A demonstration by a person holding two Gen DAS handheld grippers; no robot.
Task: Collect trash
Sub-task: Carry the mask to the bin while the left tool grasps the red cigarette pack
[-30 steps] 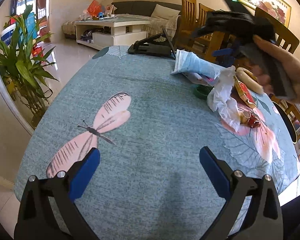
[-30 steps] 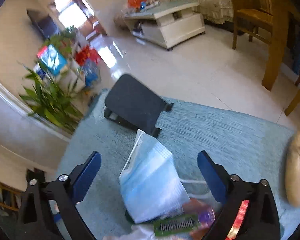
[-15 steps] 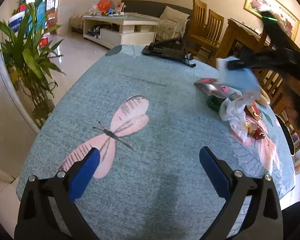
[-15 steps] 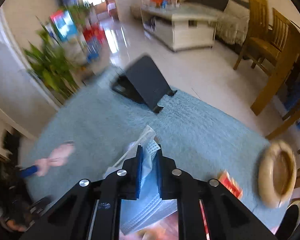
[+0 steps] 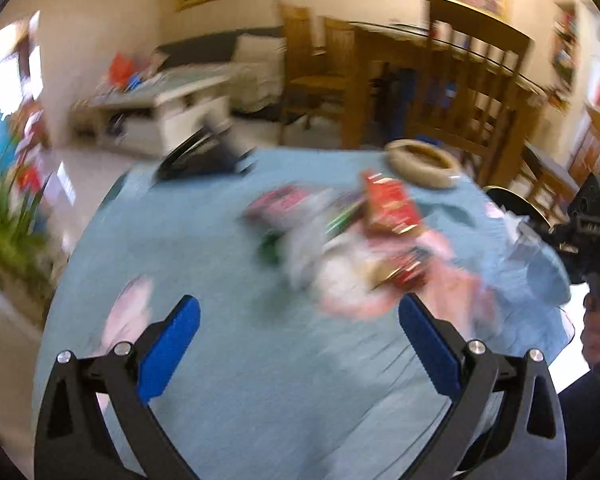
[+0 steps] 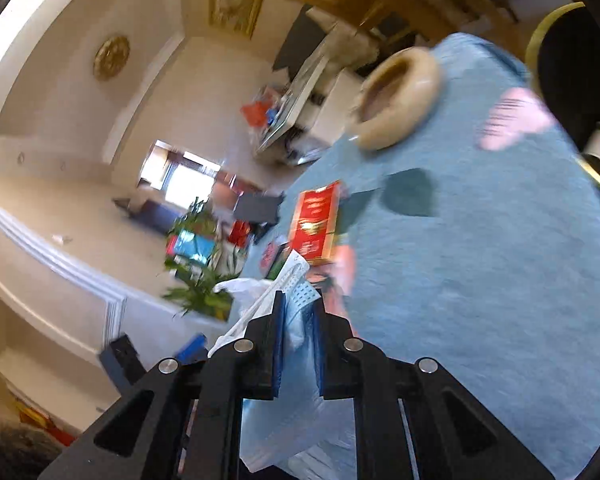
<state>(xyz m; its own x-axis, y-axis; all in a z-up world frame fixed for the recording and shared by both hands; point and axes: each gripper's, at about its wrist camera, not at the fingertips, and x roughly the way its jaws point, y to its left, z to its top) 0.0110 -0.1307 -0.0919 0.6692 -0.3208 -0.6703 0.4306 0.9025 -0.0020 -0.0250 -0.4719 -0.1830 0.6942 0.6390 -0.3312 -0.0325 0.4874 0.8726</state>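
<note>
My right gripper is shut on a light blue face mask and holds it above the table's right side; the mask also shows in the left wrist view, hanging from the right gripper. My left gripper is open and empty above the blue tablecloth. A blurred pile of trash lies ahead of it: a red packet, a white plastic bag, a pink wrapper and a small red wrapper. The red packet also shows in the right wrist view.
A beige ring-shaped dish sits at the table's far edge, also in the right wrist view. A black stand is at the far left. A dark round bin stands beyond the right edge. Wooden chairs stand behind.
My right gripper has carried the mask off the pile to the table's right side and rolled sideways. My left gripper has swung right toward the trash pile, still open.
</note>
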